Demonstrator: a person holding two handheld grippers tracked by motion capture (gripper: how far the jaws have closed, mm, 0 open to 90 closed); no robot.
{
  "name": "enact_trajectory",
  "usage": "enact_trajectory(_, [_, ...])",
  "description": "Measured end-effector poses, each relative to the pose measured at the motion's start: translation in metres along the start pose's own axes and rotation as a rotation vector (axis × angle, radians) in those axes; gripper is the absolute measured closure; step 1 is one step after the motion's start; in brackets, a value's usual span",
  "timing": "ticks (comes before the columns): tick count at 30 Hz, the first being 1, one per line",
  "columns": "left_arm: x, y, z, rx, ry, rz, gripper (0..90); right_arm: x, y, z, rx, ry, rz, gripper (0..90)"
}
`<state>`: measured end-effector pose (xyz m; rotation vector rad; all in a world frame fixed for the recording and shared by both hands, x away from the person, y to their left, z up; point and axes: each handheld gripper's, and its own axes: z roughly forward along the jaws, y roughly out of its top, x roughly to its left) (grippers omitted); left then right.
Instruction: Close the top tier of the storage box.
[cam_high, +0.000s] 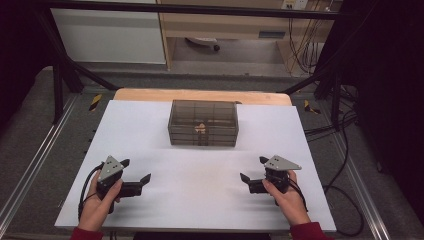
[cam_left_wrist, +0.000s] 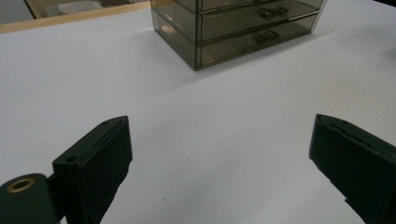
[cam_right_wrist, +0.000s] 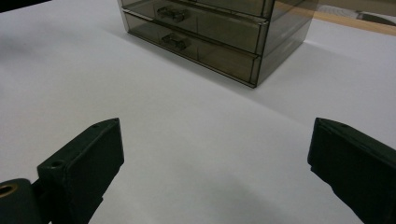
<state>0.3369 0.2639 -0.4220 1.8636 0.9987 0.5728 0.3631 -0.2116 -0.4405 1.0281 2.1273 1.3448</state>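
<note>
A smoky see-through drawer box (cam_high: 202, 123) stands at the middle back of the white table (cam_high: 165, 200), its drawers pushed in, a small tan thing dimly visible inside. In the left gripper view the box (cam_left_wrist: 233, 28) sits ahead and to the right; in the right gripper view the box (cam_right_wrist: 215, 28) sits ahead and slightly left. My left gripper (cam_high: 135, 170) is held low at the front left, jaws wide open and empty. At the front right my right gripper (cam_high: 254, 168) is likewise open with nothing between its jaws. Both are well short of the box.
A bare wooden strip (cam_high: 200, 95) edges the table's far side. Black frame bars (cam_high: 65, 65) and cables (cam_high: 345, 150) run along the floor at both sides. White table surface lies between the grippers and the box.
</note>
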Motion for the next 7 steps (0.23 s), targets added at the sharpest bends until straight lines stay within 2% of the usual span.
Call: enact_trajectory(7, [-0.0002,-0.0001,0.0004,0.004,-0.002,-0.002,6.3,0.0076,0.0004,0.008,0.029,0.015,-0.017,3.9])
